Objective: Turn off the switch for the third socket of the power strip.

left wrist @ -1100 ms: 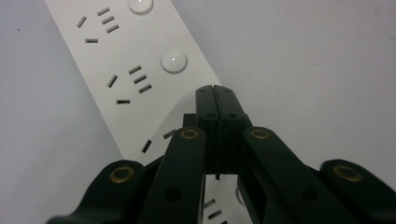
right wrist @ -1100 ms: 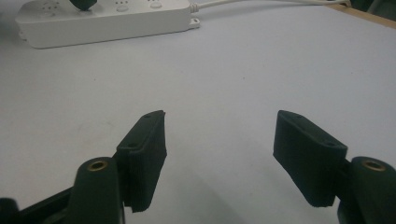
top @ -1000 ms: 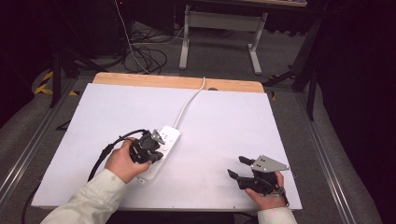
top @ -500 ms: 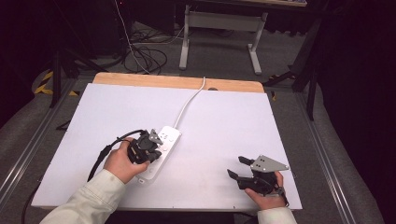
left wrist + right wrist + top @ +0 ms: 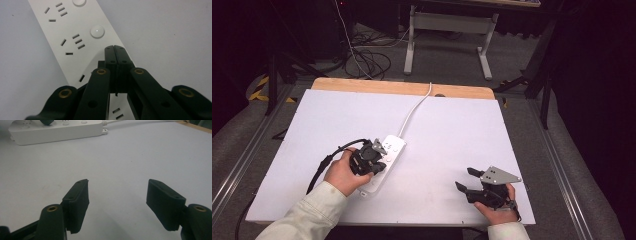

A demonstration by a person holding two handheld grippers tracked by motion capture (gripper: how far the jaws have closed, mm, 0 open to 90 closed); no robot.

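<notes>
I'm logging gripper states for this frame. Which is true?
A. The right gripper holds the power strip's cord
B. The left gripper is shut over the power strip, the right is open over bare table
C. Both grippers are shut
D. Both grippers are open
B: the left gripper has its jaws pressed together above the power strip, while the right gripper stands wide apart over the table.

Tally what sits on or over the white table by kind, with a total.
White plastic power strip with round buttons: 1
Black two-jaw grippers: 2 (left gripper, right gripper)
Total: 3
</notes>
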